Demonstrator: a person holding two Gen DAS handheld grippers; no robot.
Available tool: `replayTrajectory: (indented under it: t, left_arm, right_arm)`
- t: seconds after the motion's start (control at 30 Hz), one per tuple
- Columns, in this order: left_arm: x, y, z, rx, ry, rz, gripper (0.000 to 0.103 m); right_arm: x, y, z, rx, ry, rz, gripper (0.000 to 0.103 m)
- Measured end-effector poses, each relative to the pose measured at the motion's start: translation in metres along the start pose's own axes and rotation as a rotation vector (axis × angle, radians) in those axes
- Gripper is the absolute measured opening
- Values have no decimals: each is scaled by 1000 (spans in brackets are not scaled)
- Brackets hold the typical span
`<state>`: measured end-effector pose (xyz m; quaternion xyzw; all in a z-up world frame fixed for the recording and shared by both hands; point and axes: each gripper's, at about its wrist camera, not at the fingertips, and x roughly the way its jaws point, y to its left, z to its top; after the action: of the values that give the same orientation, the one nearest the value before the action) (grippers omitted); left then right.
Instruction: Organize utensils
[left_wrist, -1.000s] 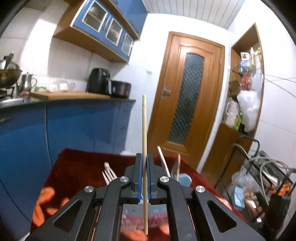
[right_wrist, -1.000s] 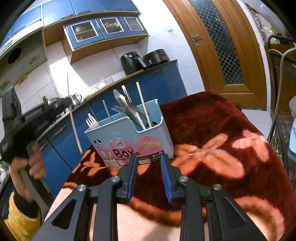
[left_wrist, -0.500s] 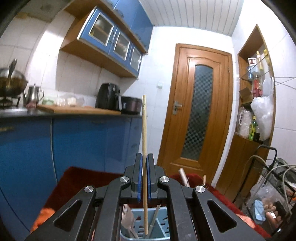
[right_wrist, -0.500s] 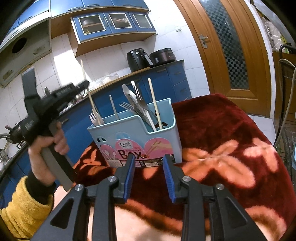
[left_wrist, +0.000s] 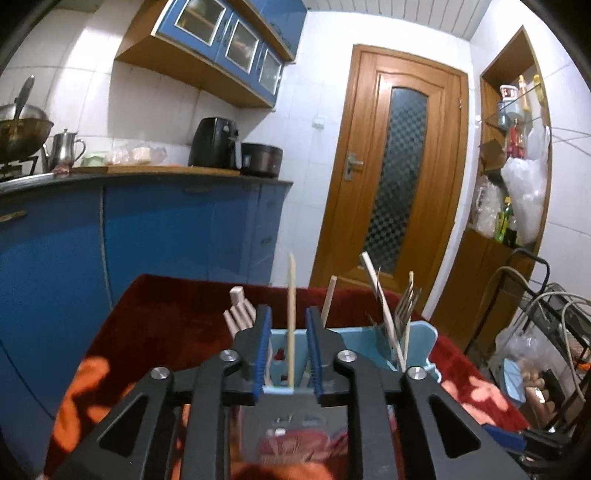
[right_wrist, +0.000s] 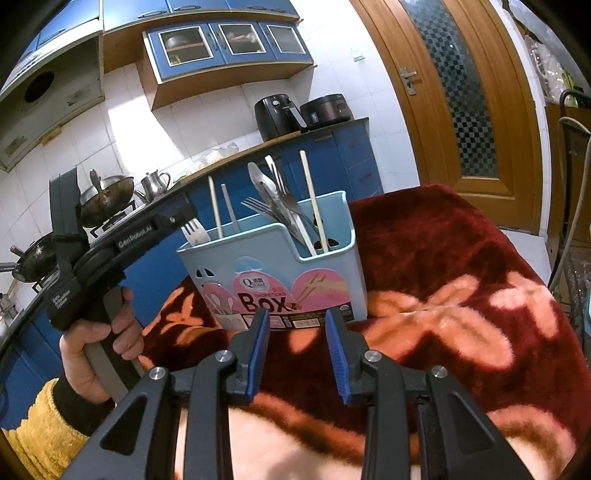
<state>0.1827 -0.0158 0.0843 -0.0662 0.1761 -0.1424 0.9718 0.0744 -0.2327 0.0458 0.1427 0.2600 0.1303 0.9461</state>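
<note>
A light blue utensil box (right_wrist: 280, 266) stands on the red blanket and holds metal forks and a spoon (right_wrist: 273, 199), a white plastic fork (right_wrist: 195, 230) and several wooden chopsticks. My left gripper (left_wrist: 288, 314) hovers over the box's left compartment (left_wrist: 280, 343). Its jaws are opening, and a chopstick (left_wrist: 291, 288) stands upright between them, free of both pads, its lower end inside the box. In the right wrist view a hand (right_wrist: 96, 350) holds that left gripper (right_wrist: 184, 212) beside the box. My right gripper (right_wrist: 297, 325) is open and empty, just before the box's front wall.
The red floral blanket (right_wrist: 443, 295) covers the table. Blue counter cabinets (left_wrist: 147, 236) run behind it, carrying a wok (right_wrist: 107, 195), a kettle (left_wrist: 66, 151) and an air fryer (left_wrist: 216, 142). A wooden door (left_wrist: 399, 177) and a cluttered wire rack (left_wrist: 535, 332) stand to the right.
The left gripper came down over the box with the chopstick. Its jaws then parted and the chopstick slid lower into the box. The right gripper stayed put.
</note>
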Motion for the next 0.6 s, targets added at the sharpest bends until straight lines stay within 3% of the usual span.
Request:
replayTrajectory:
  t: [0.3, 0.37, 0.47, 0.6]
  left_arm:
    - [-43, -7, -12, 20, 75, 2, 25]
    - [-56, -10, -19, 40, 95, 6, 32]
    - [-72, -13, -31, 76, 118, 31, 33]
    - [-89, -12, -49, 49, 157, 29, 34]
  right_arm:
    - [-18, 16, -2, -31, -29, 13, 35]
    - [-22, 20, -4, -40, -34, 15, 36]
    - [-29, 25, -8, -53, -39, 17, 36]
    - [-37, 30, -16, -59, -44, 19, 37]
